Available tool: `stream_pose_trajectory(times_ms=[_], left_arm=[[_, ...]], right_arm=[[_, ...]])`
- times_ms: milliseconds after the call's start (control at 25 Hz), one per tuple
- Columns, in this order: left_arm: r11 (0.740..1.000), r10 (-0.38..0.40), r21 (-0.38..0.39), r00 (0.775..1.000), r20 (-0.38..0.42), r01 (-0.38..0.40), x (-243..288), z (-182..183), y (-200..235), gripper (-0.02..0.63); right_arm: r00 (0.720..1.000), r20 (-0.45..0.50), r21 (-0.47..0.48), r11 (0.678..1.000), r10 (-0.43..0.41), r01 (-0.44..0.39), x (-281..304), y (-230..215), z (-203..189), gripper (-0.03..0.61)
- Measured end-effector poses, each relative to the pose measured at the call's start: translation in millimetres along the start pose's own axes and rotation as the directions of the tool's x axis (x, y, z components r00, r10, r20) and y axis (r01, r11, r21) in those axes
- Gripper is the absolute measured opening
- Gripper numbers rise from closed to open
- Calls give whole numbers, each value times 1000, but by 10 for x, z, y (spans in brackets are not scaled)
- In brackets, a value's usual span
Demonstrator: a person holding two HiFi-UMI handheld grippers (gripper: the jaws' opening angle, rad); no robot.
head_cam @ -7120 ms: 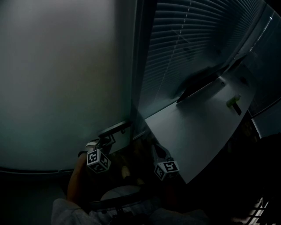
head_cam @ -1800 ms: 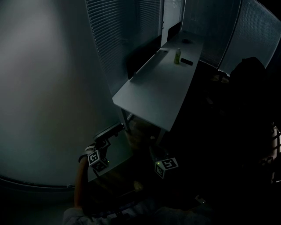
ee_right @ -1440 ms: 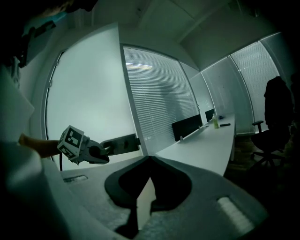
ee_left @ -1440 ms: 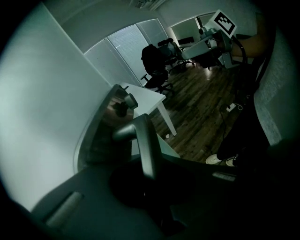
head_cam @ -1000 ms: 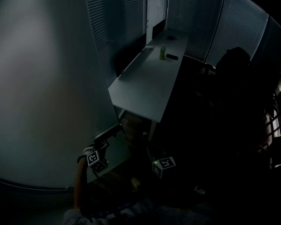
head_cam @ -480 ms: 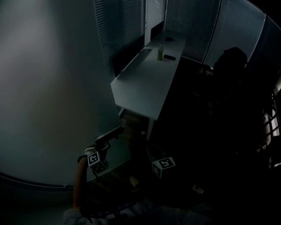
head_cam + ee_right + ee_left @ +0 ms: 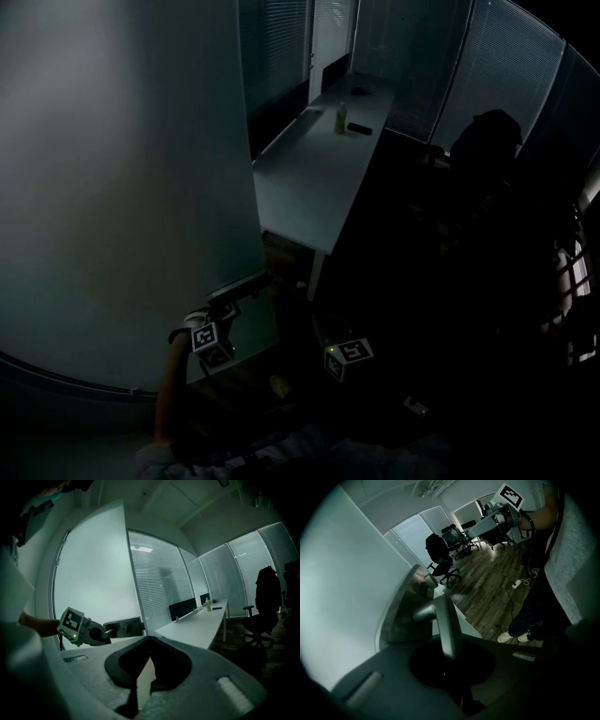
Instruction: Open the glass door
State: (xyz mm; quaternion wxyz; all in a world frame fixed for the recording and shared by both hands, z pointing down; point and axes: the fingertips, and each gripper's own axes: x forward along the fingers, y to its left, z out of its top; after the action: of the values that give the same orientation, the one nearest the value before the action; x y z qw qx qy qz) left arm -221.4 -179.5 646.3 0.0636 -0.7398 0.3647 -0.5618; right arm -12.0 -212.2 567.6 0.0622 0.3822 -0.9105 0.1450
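The frosted glass door fills the left of the head view and stands swung away from its frame. Its metal lever handle sits low on the door's edge. My left gripper is shut on that lever. In the left gripper view the lever runs down into the closed jaws of the left gripper. The right gripper view shows the door, the handle plate and the left gripper from the side. My right gripper is shut on nothing and hangs apart from the door, right of the left one.
A long white desk with a green bottle runs along the slatted blinds just past the door's edge. A dark office chair stands to the right. A person's legs and shoes are on the wood floor.
The door's free edge has swung rightward in the head view and now hides more of the blinds. Both grippers have shifted a little along with it, the left still on the handle.
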Motion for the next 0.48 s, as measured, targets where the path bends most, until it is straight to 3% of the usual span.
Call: stream_pose_trajectory(times_ms=[480], left_arm=[[999, 13, 47, 999, 29, -14, -150, 108, -276, 3]], right_arm=[[999, 20, -10, 999, -35, 35, -553, 183, -83, 2]])
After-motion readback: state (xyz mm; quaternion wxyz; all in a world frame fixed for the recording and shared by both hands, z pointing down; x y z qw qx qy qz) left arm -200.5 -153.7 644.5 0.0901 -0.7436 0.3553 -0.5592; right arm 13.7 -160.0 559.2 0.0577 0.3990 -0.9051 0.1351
